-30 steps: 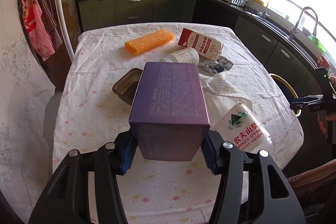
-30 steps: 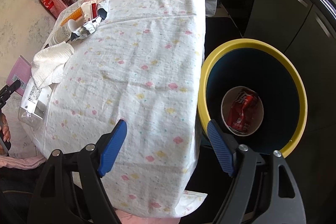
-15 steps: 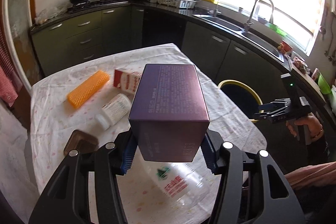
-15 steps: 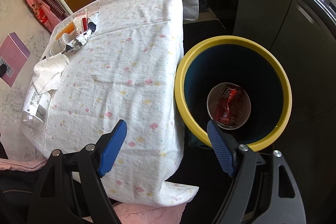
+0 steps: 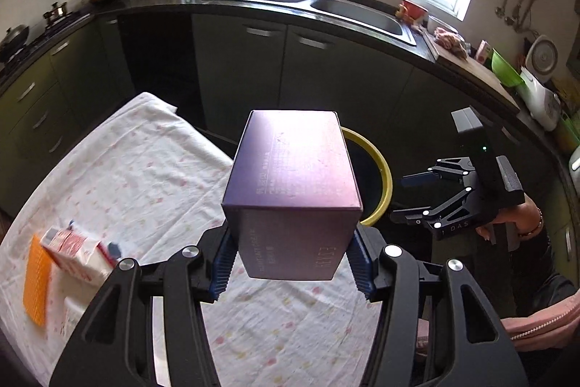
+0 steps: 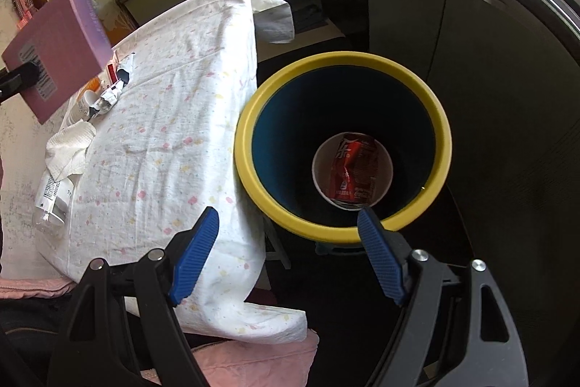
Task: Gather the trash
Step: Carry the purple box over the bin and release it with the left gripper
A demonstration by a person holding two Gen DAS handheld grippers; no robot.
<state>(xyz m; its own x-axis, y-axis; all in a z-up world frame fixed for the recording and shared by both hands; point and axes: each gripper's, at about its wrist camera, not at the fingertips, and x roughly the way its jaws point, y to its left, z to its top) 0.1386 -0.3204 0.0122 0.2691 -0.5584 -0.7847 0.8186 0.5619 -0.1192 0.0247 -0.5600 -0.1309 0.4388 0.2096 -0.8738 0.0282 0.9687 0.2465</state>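
A: Where's the purple box (image 5: pixel 291 184)?

B: Clamped between the blue pads of the left gripper (image 5: pixel 290 263), in the air above the table edge, with the yellow-rimmed bin (image 6: pixel 342 147) behind it at about 1 o'clock in the left wrist view. I'd judge it is on its way there.

A: And the other hand?

B: The right gripper (image 6: pixel 290 256) is spread wide and empty, above the bin's near rim.

A: What's done?

B: One crushed red can (image 6: pixel 353 171) lies in the bin. Left on the tablecloth (image 6: pixel 174 118), counted: one milk carton (image 5: pixel 78 251), one orange ridged sponge (image 5: pixel 34 285), one plastic bottle (image 6: pixel 54 202), one white napkin (image 6: pixel 69 149), one crumpled wrapper (image 6: pixel 112 93), and one white cup at 9 o'clock, partly hidden
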